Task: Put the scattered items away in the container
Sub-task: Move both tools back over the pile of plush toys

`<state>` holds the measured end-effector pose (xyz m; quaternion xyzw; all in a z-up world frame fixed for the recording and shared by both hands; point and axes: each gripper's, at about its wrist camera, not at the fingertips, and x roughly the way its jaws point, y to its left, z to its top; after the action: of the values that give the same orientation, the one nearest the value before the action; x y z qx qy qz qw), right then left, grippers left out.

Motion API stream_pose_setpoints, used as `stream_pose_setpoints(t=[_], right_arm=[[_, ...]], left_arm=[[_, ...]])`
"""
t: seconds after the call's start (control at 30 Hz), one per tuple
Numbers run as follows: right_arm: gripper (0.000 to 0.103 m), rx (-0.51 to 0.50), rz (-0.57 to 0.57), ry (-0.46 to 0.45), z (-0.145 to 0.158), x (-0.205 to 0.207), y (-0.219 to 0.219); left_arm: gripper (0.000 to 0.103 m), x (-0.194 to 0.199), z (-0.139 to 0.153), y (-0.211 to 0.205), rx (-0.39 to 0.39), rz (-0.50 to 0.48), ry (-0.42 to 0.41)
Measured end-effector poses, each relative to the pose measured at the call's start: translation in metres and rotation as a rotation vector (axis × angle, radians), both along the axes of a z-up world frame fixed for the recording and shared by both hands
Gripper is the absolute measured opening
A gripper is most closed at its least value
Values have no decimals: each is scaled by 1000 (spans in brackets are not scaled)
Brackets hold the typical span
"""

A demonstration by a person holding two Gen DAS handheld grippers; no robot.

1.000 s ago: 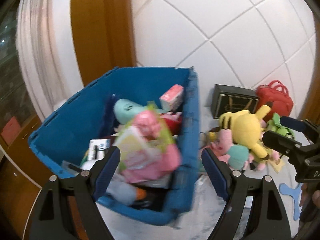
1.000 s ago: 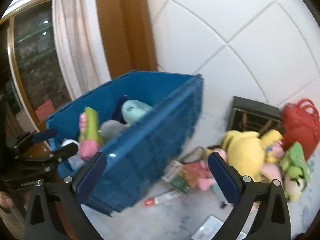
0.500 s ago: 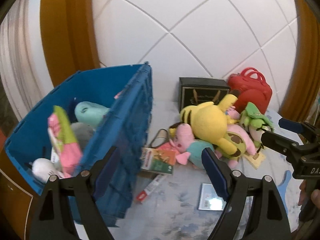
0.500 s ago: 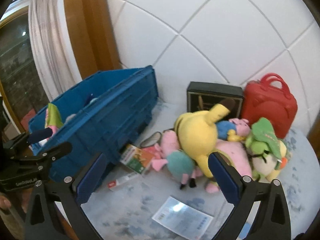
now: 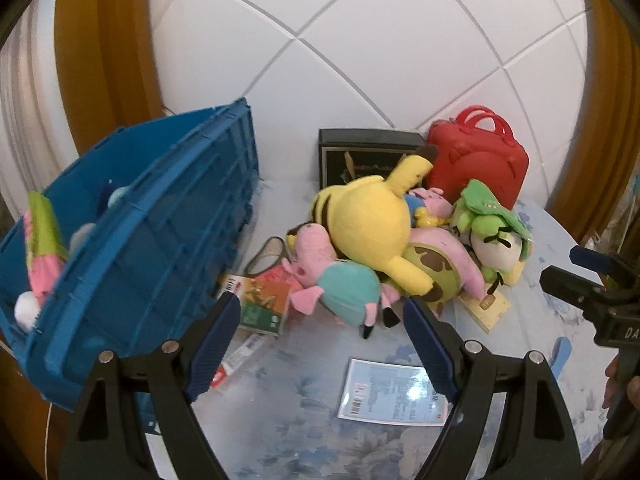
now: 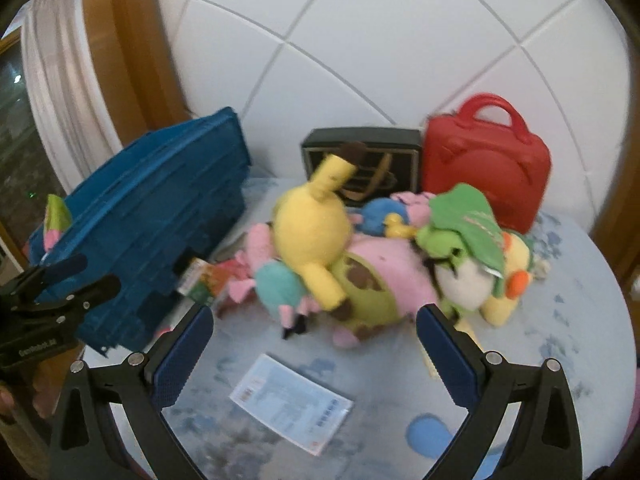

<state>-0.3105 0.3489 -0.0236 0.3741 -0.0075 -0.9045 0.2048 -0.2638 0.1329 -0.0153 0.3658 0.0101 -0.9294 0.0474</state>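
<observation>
Blue crate (image 5: pixel 152 240) beside plush pile (image 5: pixel 372 240) (grippers empty)

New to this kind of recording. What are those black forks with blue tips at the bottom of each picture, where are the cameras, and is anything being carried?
There is no robot here: a person holds a hand tool with two fingers in each hand, and a wide-angle camera on each tool looks forward along its fingers. The black forks are those tools. One picture comes from the left gripper, the other from the right gripper; each also catches the other tool at its edge. Both are open and carry nothing. On the pale blue patterned surface stands a blue crate already holding a few items. Beside it lie a heap of soft toys topped by a yellow plush, a small carton, a flat printed card, a dark box and a red case.
</observation>
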Motion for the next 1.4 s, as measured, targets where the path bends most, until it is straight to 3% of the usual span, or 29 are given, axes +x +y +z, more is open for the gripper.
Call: stream_pose_setpoints(t=[0.37,0.87,1.2,1.4], right_arm=[[103,1,-120,-73,-29,-13,50],[103,4,-194,-119,-48,-54,45],[103,-26,-169,-206,-92,-122,39],[103,-33,-126,-244,-115,-179,22]], left_arm=[[84,-32,-23,11,4,-25,-64],[84,-99,-51,3,29,-65,-124],[84,-175,-97,16,34,-66,-198],[84,-232,-78,28,46,-112,-122]])
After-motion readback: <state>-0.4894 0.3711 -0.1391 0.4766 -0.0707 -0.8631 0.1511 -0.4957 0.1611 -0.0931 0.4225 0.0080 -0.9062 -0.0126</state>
